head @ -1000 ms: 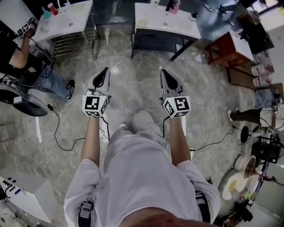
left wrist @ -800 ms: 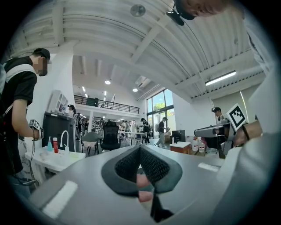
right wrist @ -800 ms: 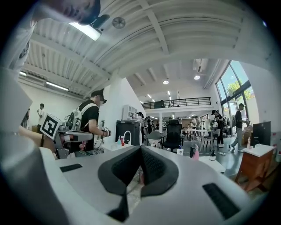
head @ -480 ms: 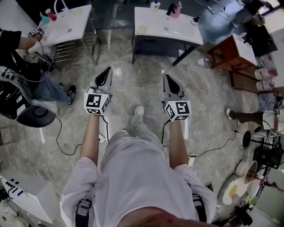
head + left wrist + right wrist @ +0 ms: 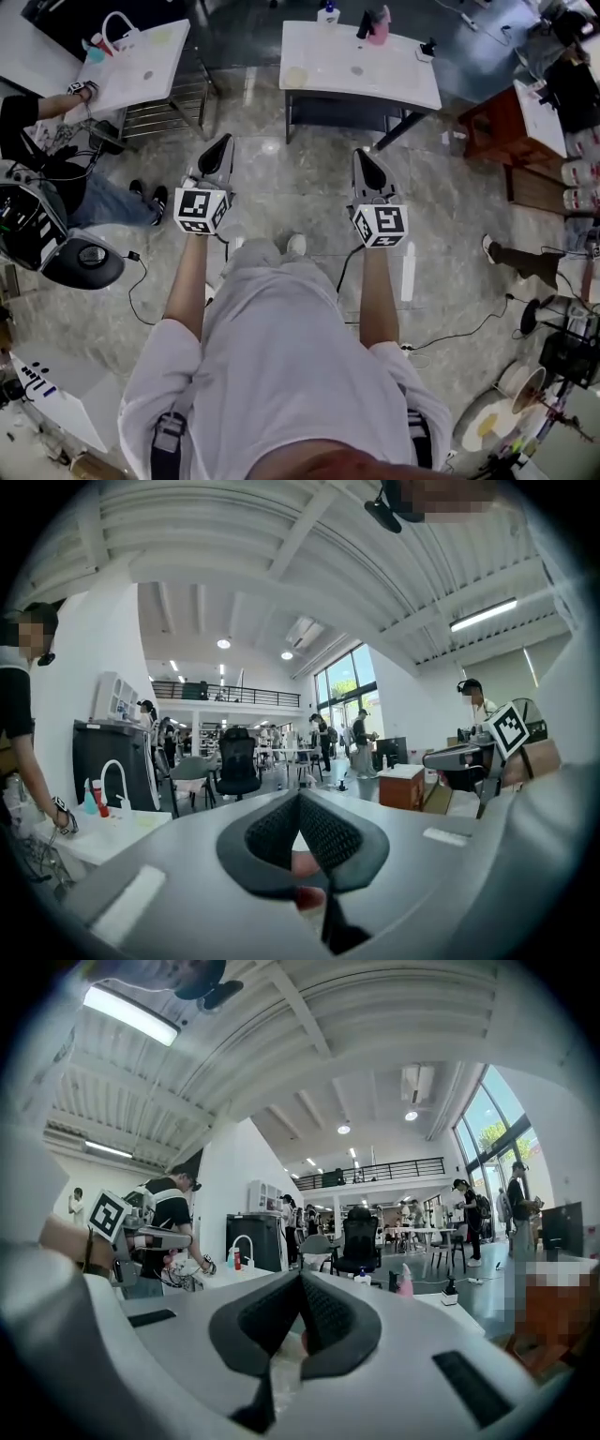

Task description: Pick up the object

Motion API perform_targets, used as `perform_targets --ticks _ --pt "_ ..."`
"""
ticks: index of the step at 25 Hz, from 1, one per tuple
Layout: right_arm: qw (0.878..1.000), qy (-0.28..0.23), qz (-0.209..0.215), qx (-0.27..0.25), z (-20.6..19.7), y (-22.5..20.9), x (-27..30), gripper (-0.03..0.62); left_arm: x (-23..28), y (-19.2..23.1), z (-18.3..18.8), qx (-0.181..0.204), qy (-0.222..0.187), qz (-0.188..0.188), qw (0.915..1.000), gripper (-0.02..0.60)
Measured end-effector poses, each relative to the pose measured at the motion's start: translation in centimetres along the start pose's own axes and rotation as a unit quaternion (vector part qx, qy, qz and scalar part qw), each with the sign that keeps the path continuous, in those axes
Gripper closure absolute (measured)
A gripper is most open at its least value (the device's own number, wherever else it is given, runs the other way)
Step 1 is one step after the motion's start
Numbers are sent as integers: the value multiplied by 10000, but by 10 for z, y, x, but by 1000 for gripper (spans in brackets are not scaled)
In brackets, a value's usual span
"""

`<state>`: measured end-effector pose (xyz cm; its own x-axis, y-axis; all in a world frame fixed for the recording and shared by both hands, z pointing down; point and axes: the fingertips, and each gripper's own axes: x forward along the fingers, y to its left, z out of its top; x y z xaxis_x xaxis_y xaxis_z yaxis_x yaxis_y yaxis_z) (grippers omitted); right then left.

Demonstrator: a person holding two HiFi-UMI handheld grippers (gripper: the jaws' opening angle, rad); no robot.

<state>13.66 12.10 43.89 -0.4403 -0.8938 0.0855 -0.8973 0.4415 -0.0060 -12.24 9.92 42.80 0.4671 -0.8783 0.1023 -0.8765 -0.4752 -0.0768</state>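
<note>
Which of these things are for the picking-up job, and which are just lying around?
For the job:
- left gripper and right gripper, both shut and empty
- maybe the white table ahead, with its pink spray bottle and blue-capped white bottle; I cannot tell which object is meant

Just lying about:
- black cable on the floor
- brown wooden cabinet
- second white table

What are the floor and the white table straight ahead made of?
Floor: probably polished stone or marble-look tile. It has grey cloudy veins, and a bright lamp glint shows it is glossy.
Table: a smooth, plain white top with a matte look, maybe laminate or plastic. The head view can't settle which.
</note>
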Motion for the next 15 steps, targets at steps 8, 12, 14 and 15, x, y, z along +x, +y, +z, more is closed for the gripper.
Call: perform_targets --ticks 8,12,14,15 --pt "9991 336 241 -86 -24 -24 72 593 61 28 -23 -131 240 160 9995 581" --pt "9981 526 293 -105 -40 -34 121 594 104 49 -30 -172 188 199 9995 581" --pt "9976 609 297 -131 -46 -38 148 594 127 65 -34 -228 167 213 9994 581" --pt "9974 652 286 -137 -49 -40 163 594 140 74 -36 -245 162 209 9993 581"
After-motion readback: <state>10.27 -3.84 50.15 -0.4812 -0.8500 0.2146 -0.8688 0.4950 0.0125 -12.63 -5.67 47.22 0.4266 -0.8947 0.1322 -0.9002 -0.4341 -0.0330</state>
